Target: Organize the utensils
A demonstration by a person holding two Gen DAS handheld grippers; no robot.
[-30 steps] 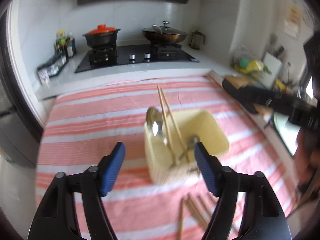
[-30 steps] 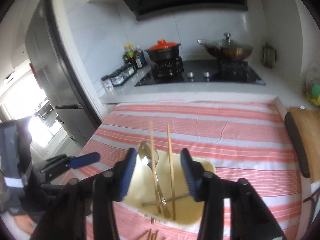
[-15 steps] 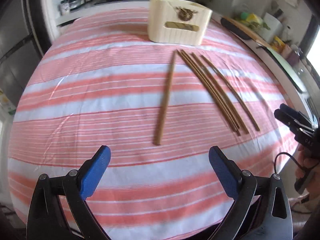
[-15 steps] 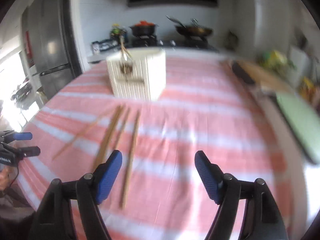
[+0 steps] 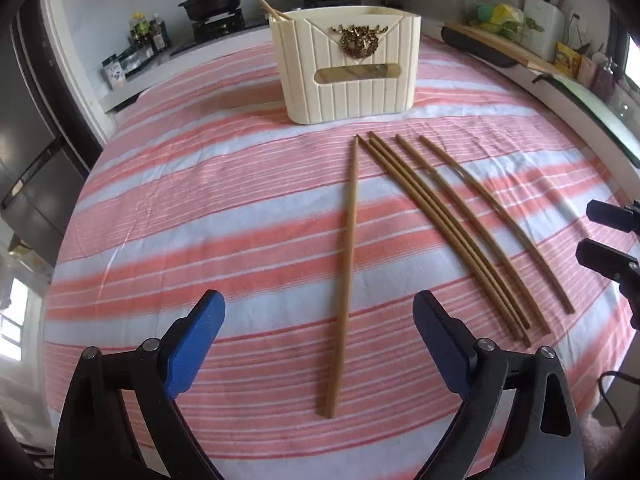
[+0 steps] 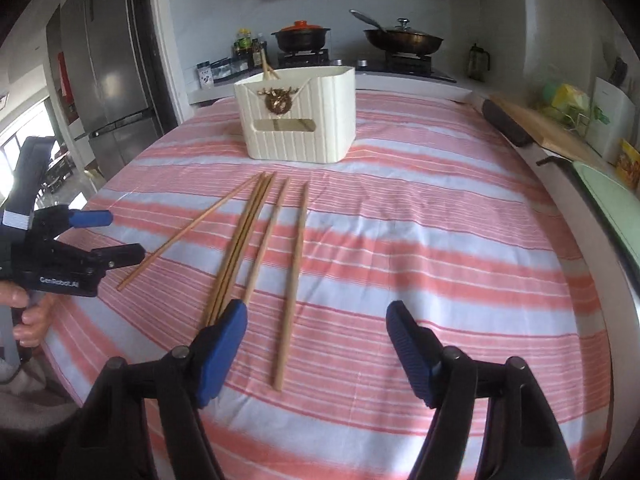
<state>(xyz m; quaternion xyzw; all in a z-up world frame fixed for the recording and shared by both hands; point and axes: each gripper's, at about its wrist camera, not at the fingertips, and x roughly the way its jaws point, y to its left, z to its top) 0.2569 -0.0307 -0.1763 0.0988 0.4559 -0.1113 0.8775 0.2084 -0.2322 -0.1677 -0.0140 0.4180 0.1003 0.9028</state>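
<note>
A cream utensil box with a gold emblem stands at the far middle of the striped tablecloth; two chopstick ends stick out of its far left corner. It also shows in the right wrist view. Several wooden chopsticks lie loose in front of it: a single one apart on the left and a group to its right. They also show in the right wrist view. My left gripper is open and empty, low over the near end of the single chopstick. My right gripper is open and empty near the rightmost chopstick.
The table is covered by a red-and-white striped cloth. Behind it a stove carries a red-lidded pot and a wok. A cutting board lies on the right counter, a fridge stands at the left.
Both grippers have pulled back from above the box toward the near table edge and dropped low. The loose chopsticks now lie directly ahead of them. Both stay open.
</note>
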